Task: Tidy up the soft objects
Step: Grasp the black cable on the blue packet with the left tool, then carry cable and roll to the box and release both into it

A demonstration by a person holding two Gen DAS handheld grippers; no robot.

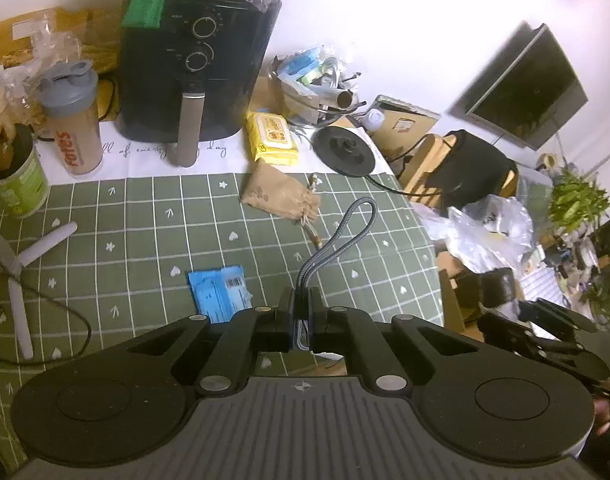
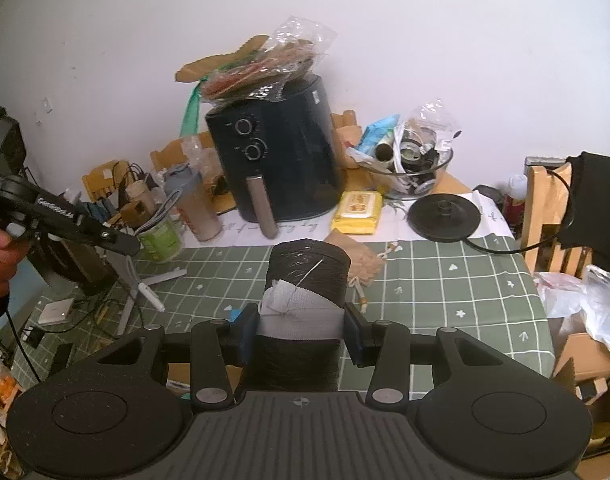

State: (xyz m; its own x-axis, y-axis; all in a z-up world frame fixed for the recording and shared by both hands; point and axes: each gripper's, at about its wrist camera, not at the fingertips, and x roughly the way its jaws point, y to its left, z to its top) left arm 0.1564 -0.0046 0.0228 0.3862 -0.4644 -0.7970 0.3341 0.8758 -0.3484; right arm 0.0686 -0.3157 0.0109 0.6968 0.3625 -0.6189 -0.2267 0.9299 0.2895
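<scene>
Grey braided cord (image 1: 337,246) pinched in left hand-held gripper (image 1: 301,312).

On the green checked tablecloth (image 1: 145,208) there is one black air fryer (image 1: 197,68) with two dials, one yellow pack of wipes (image 1: 271,140), one tan drawstring pouch (image 1: 279,196), one blue packet (image 1: 221,294), one black kettle base (image 1: 345,150), one shaker bottle (image 1: 75,120), one green-labelled can (image 1: 19,184) and one glass bowl of odds and ends (image 2: 415,164). Two grippers show: one left gripper (image 1: 301,306), one right gripper (image 2: 301,330).
</scene>
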